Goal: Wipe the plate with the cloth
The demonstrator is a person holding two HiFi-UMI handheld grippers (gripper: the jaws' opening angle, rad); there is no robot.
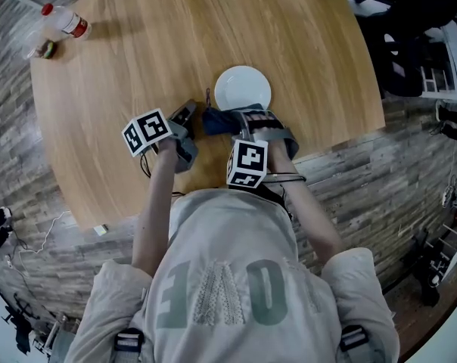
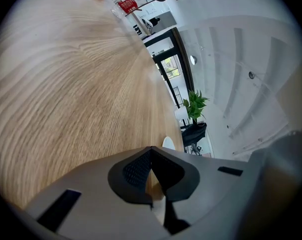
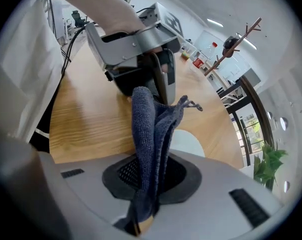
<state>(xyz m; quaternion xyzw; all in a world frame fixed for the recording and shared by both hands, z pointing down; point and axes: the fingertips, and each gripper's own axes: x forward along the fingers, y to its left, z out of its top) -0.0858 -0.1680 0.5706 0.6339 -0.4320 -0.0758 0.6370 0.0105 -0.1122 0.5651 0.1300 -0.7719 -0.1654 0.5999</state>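
**Cloth in the grip, wipe not yet begun**

The white plate (image 1: pixel 243 88) sits bare on the tabletop (image 1: pixel 138 59), toward the edge nearest the person. The blue cloth (image 1: pixel 216 121) hangs bunched just beside the plate's near rim; I cannot tell whether it touches the plate. The right tongs (image 1: pixel 247 116) are clamped on the cloth, which runs in a folded strip between their pads in the right gripper view. The left tongs (image 1: pixel 189 110) are closed on nothing, close beside the cloth. A bottle (image 1: pixel 62 23) lies well apart at the far left edge. The step in hand looks like bringing the cloth to the plate. Next, it should be lowered onto the plate's face and swept across; the empty left tongs could steady the rim.
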